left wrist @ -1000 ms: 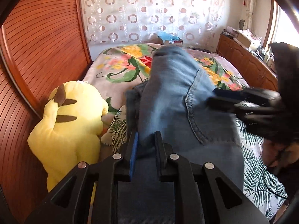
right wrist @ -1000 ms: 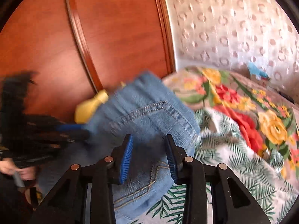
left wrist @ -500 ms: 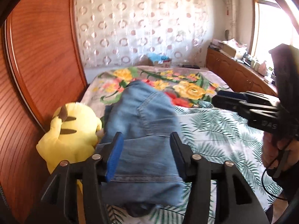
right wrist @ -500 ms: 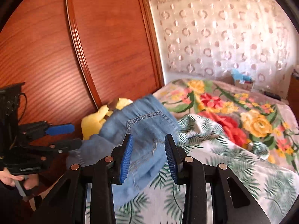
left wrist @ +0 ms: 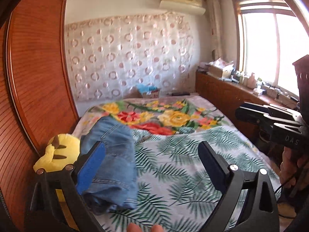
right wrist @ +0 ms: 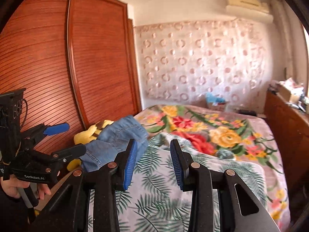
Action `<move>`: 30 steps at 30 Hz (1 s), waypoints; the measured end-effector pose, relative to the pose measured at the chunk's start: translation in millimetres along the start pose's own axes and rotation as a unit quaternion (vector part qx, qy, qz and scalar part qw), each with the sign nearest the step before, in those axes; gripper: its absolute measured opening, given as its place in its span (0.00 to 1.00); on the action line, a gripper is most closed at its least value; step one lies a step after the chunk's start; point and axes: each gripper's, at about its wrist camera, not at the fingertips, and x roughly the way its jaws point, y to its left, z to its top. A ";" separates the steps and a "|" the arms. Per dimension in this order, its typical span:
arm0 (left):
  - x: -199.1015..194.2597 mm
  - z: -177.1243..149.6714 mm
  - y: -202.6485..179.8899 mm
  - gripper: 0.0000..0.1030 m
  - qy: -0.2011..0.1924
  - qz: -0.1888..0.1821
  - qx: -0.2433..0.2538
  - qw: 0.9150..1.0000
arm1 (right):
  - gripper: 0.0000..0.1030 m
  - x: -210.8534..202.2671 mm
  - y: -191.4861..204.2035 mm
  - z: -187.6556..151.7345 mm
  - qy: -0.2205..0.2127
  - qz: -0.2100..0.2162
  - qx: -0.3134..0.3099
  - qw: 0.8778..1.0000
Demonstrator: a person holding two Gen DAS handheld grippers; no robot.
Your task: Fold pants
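A folded bundle of blue denim pants lies at the bed's near-left corner, pressed against a yellow plush toy beside the wooden wardrobe. The left gripper hangs above the leaf-print cover, its jaws opening wide with nothing between them; the right gripper stands part-open, also empty. The bundle sits close to the mattress edge, so a nudge from either tool could likely tip it toward the gap by the wardrobe. Its lower layers look loose and may slump open unaided. The toy crowds the left side, leaving little room to re-grip there. Beyond lie a floral blanket, a patterned curtain and a cluttered sideboard under the window.
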 end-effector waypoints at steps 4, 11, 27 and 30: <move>-25.2 1.9 -19.6 0.94 -0.025 -0.010 -0.009 1.000 | 0.37 -42.8 3.0 -15.7 -0.016 -0.031 0.012 0.999; -57.0 -5.8 -53.4 0.94 -0.046 -0.005 0.002 0.999 | 0.51 -99.4 25.4 -43.4 -0.036 -0.089 0.021 0.995; -76.6 -24.2 -83.7 0.94 -0.042 -0.006 0.004 0.999 | 0.55 -129.5 90.3 -60.7 -0.048 -0.147 0.031 0.988; -78.0 -24.8 -87.0 0.94 -0.043 -0.001 0.004 0.999 | 0.55 -127.6 89.6 -62.1 -0.047 -0.147 0.033 0.987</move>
